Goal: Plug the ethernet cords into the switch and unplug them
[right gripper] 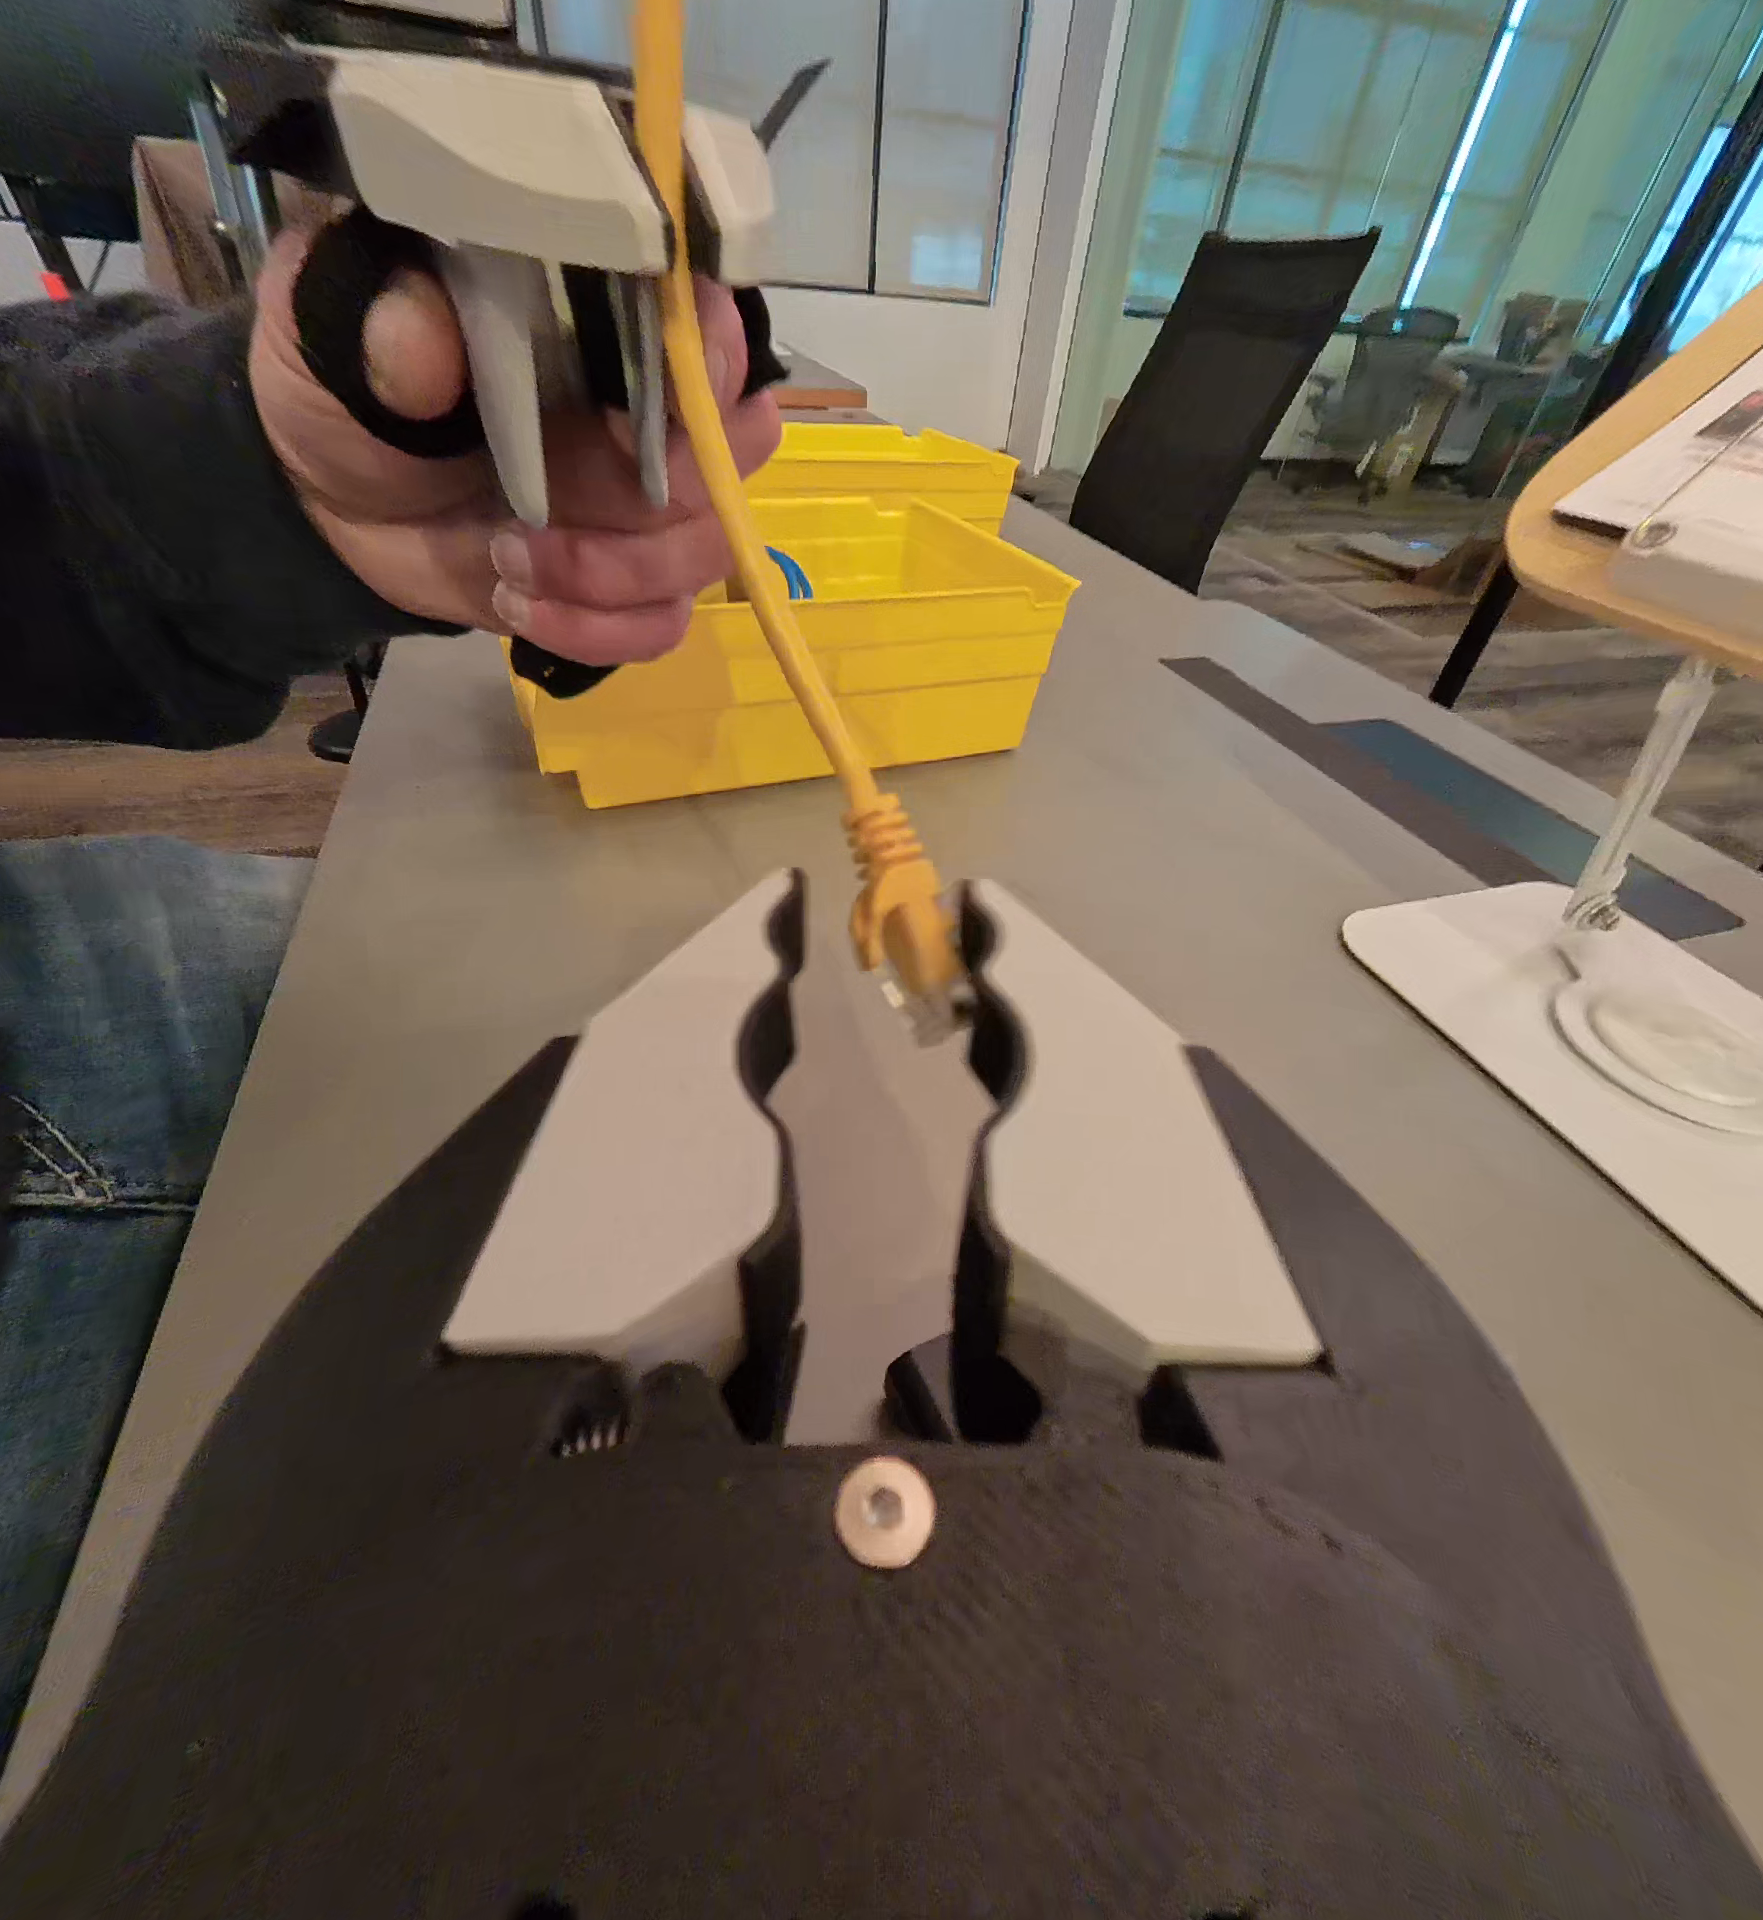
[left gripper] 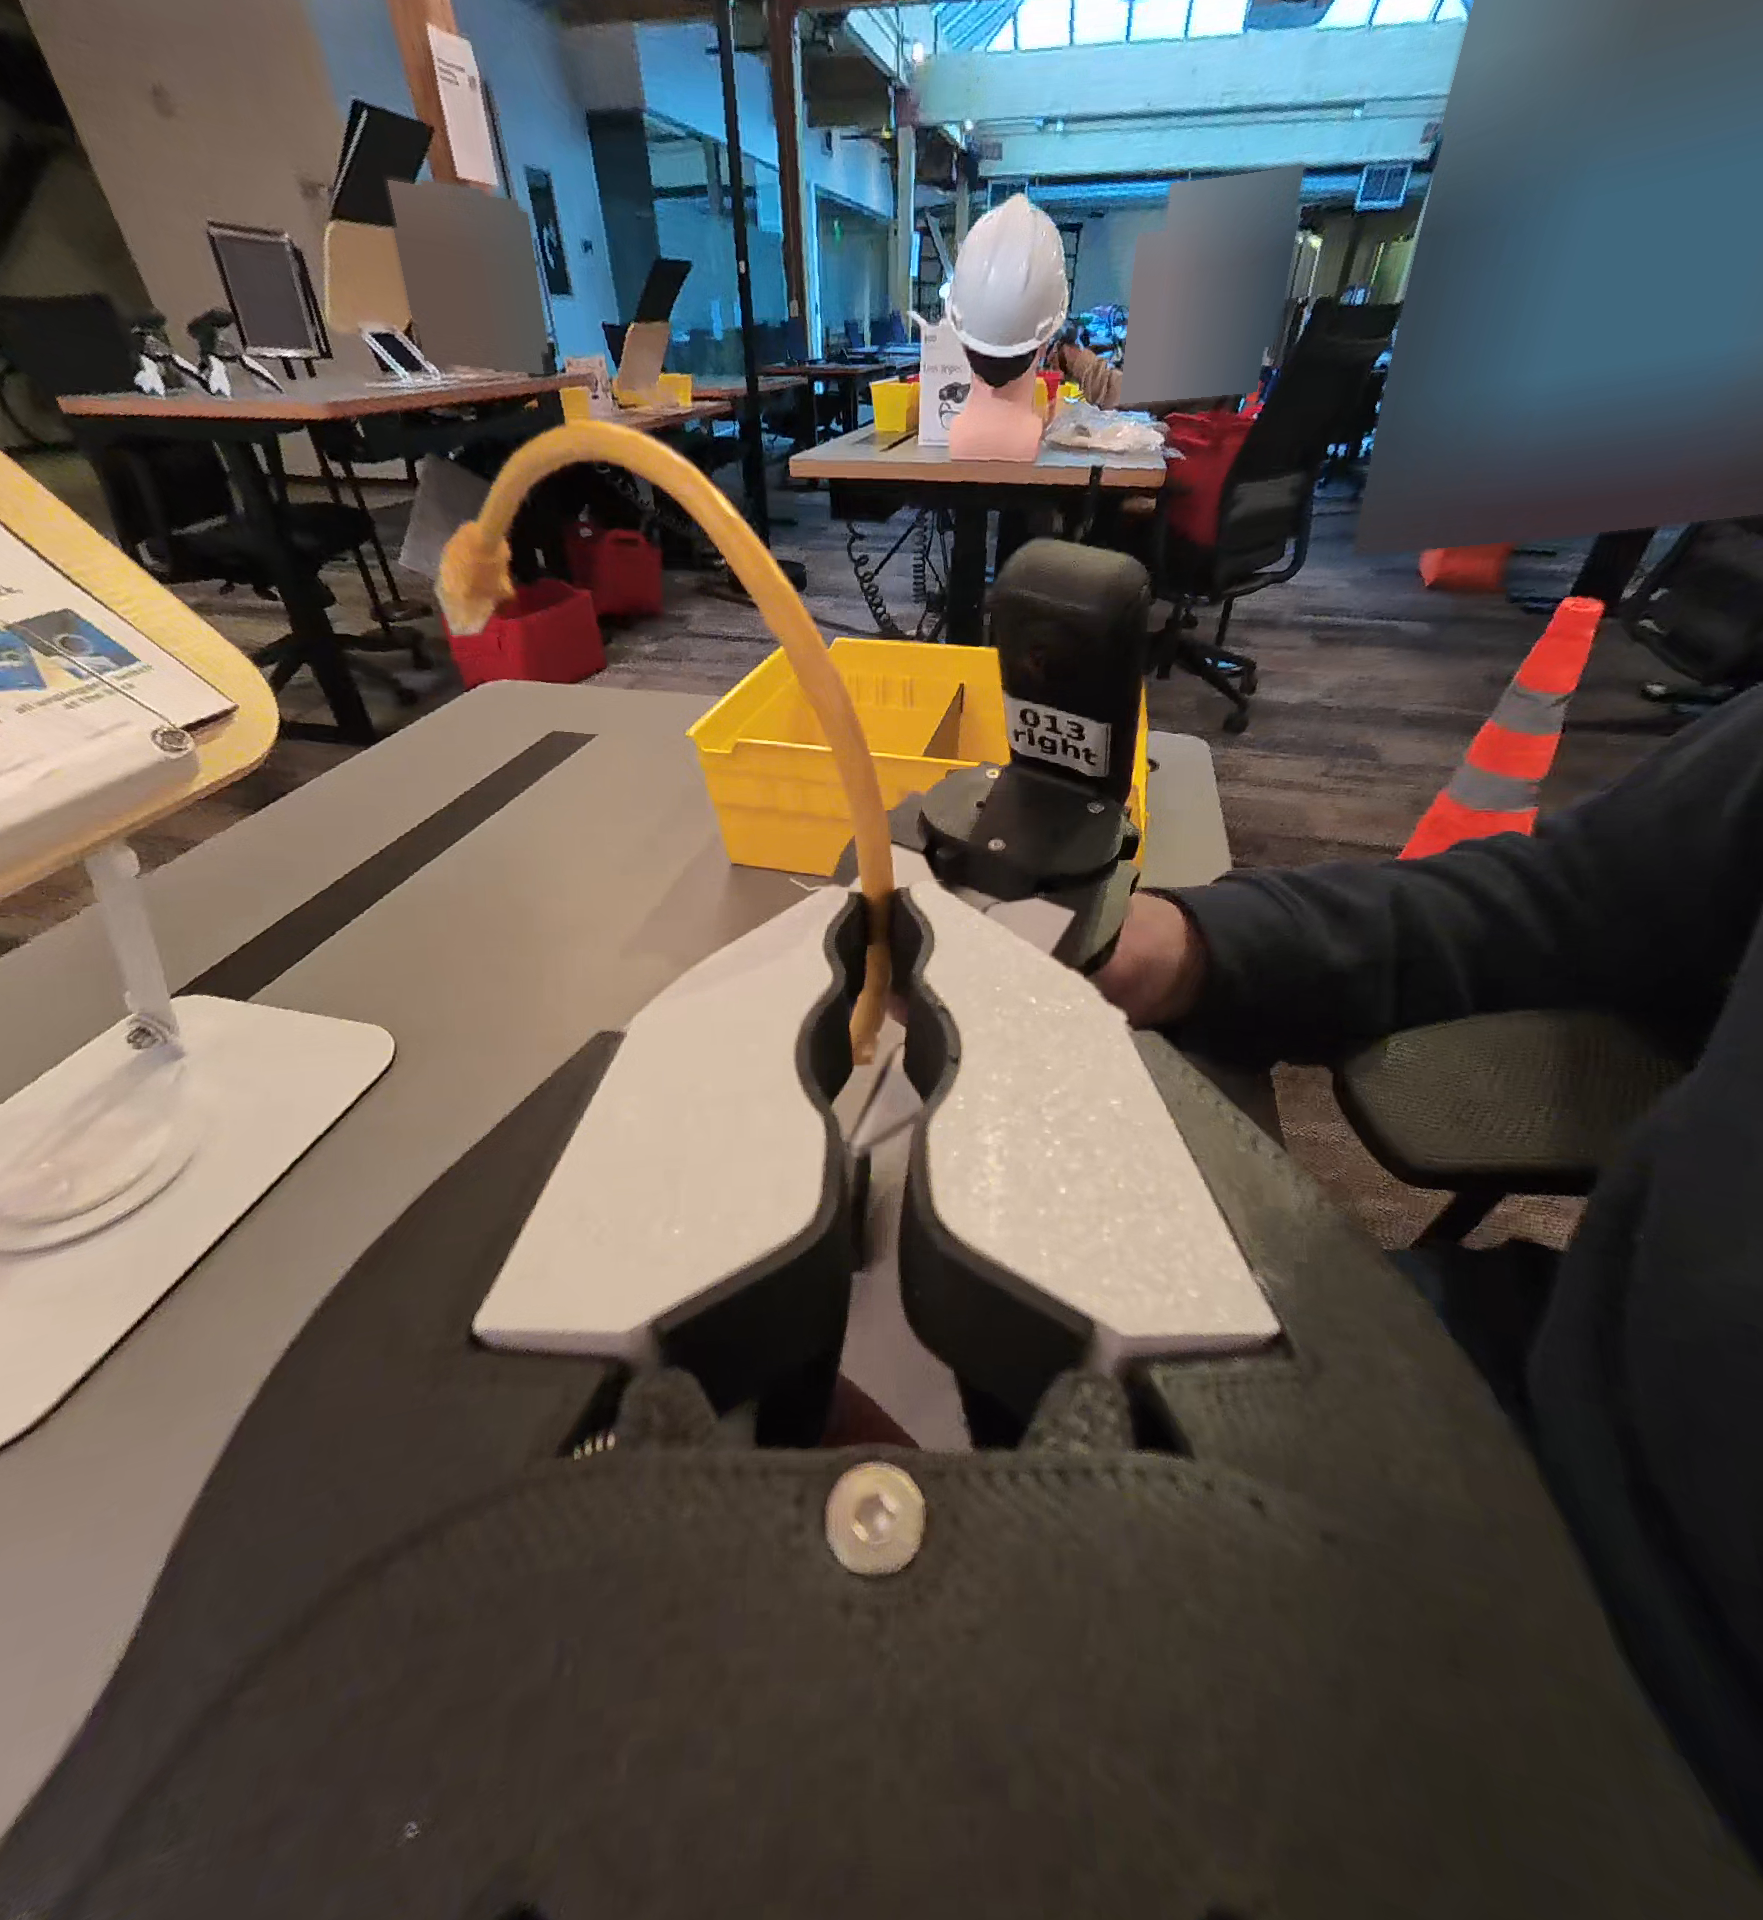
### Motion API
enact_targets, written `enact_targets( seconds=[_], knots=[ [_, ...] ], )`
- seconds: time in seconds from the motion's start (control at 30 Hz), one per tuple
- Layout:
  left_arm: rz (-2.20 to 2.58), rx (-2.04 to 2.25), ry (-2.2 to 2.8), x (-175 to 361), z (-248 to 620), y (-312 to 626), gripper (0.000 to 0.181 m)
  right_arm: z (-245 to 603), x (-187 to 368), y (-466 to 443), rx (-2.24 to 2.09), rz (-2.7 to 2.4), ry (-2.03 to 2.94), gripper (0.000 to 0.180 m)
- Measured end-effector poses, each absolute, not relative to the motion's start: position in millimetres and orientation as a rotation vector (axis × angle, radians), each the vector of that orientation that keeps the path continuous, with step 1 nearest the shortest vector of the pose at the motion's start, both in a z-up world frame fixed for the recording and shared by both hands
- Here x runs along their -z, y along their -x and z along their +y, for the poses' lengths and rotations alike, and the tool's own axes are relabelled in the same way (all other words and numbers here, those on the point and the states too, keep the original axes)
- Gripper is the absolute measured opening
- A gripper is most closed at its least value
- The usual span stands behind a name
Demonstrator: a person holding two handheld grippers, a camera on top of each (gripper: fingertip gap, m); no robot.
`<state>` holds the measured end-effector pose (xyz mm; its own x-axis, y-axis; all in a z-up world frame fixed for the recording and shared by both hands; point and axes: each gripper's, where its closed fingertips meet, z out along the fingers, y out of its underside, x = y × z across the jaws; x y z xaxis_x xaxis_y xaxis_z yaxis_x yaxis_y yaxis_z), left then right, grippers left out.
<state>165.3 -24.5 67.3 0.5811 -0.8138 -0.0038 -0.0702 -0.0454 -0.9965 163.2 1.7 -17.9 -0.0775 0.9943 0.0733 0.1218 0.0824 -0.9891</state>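
Observation:
A yellow ethernet cord (left gripper: 702, 488) is pinched in my left gripper (left gripper: 877, 920), which is shut on it. One end arcs up and left to a plug (left gripper: 472, 587) in the air. In the right wrist view the left gripper (right gripper: 674, 223) is high up and the cord (right gripper: 742, 530) hangs down from it. The cord's other plug (right gripper: 908, 940) dangles between the tips of my right gripper (right gripper: 882, 914), close against the right finger (right gripper: 1064, 1039). The right gripper is open, low over the grey table (right gripper: 1116, 831). No switch is in view.
Yellow bins (right gripper: 856, 686) stand on the table just beyond the grippers, one holding a blue cord (right gripper: 792, 571). A sign board on a white-based stand (right gripper: 1542, 997) is on the other side. The right gripper's handle (left gripper: 1059, 665) rises in front of the bin (left gripper: 794, 769). My right fingertips sit around 9 cm from my left ones.

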Motion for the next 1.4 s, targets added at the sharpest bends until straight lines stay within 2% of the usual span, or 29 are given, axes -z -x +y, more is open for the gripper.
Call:
enact_targets(
  seconds=[0.03, 0.3, 0.37, 0.4, 0.63, 0.8, 1.0, 1.1, 1.17, 1.33, 1.4],
  knots=[
    [0.765, 0.740, 1.502, -67.7, -23.2, -165.5, 0.005, -0.1, 17.2, -164.8, -1.168, -1.405, 1.190, 0.015],
    [0.644, 0.736, 1.545, -53.0, -10.3, -140.6, 0.009, -4.7, 11.8, -173.6, -1.467, -1.394, 1.278, 0.012],
    [0.649, 0.580, 1.603, -40.1, -6.2, -127.3, 0.033, -1.2, 12.7, -173.9, -1.550, -1.367, 1.346, 0.012],
    [0.675, 0.483, 1.630, -34.0, -7.9, -122.0, 0.039, 0.2, 13.3, -174.6, -1.602, -1.353, 1.378, 0.012],
    [1.061, -0.101, 1.522, -31.7, -44.8, -150.9, 0.039, 0.8, 30.5, -176.0, -1.810, -1.398, 1.541, 0.012],
    [1.265, -0.221, 1.553, -27.3, -34.3, -169.7, 0.051, -13.8, 43.1, -172.0, -1.823, -1.560, 1.576, 0.012],
    [1.681, -0.358, 1.694, 31.9, -17.8, -166.9, 0.056, -31.1, 40.0, -169.9, -1.915, -1.669, 1.556, 0.012],
    [1.682, -0.349, 1.632, 37.3, -15.7, -174.6, 0.040, -35.1, 31.4, -171.8, -2.039, -1.635, 1.537, 0.012],
    [1.682, -0.359, 1.590, 38.5, -17.2, -176.8, 0.019, -36.9, 29.2, -173.8, -2.108, -1.620, 1.528, 0.012],
    [1.573, -0.348, 1.630, 40.2, -16.7, -175.9, 0.013, -34.7, 27.6, -173.7, -2.194, -1.551, 1.514, 0.012],
    [1.519, -0.317, 1.685, 38.4, -14.4, -170.8, 0.010, -33.3, 22.8, -171.3, -2.177, -1.515, 1.479, 0.020]
  ],
)
